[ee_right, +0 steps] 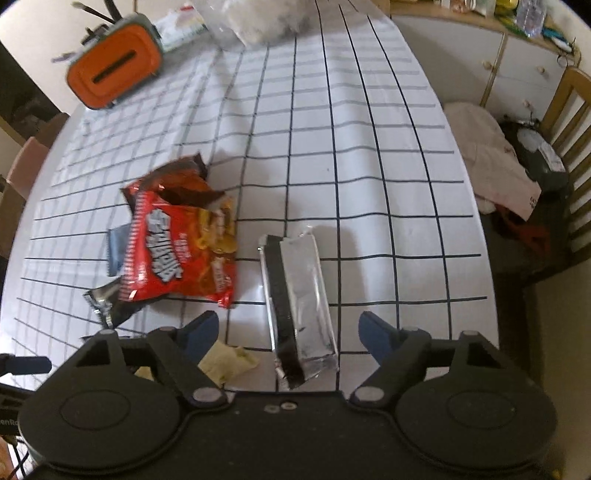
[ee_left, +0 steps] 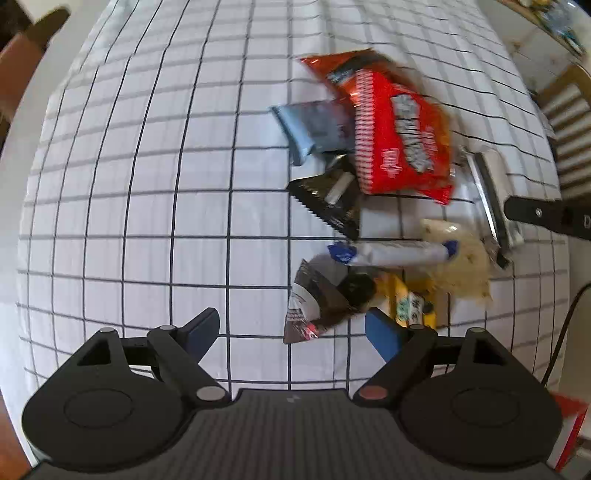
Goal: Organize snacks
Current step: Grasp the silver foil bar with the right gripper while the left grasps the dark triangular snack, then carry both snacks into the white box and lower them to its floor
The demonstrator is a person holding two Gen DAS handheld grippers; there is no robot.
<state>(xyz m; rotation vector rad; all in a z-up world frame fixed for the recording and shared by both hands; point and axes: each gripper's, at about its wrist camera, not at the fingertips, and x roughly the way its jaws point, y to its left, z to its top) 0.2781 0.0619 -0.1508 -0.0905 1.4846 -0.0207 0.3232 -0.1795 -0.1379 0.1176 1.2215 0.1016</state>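
A pile of snacks lies on the checked tablecloth (ee_left: 147,184). In the left wrist view a red chip bag (ee_left: 399,136) tops it, with a blue-grey packet (ee_left: 314,129), a black packet (ee_left: 332,199), a white-and-blue bar (ee_left: 391,253), a pale packet (ee_left: 461,266), a yellow packet (ee_left: 410,299) and a dark triangular packet (ee_left: 314,306). My left gripper (ee_left: 291,332) is open above the triangular packet. My right gripper (ee_right: 288,334) is open over a silver-and-black packet (ee_right: 299,291), which lies between its fingers. The red chip bag (ee_right: 177,243) is to its left.
An orange-topped container (ee_right: 114,74) and a clear bag (ee_right: 258,18) stand at the table's far end. A wooden chair (ee_right: 569,155) with cloths and a white cabinet (ee_right: 517,62) are off the right edge. A red box corner (ee_left: 569,432) is at lower right.
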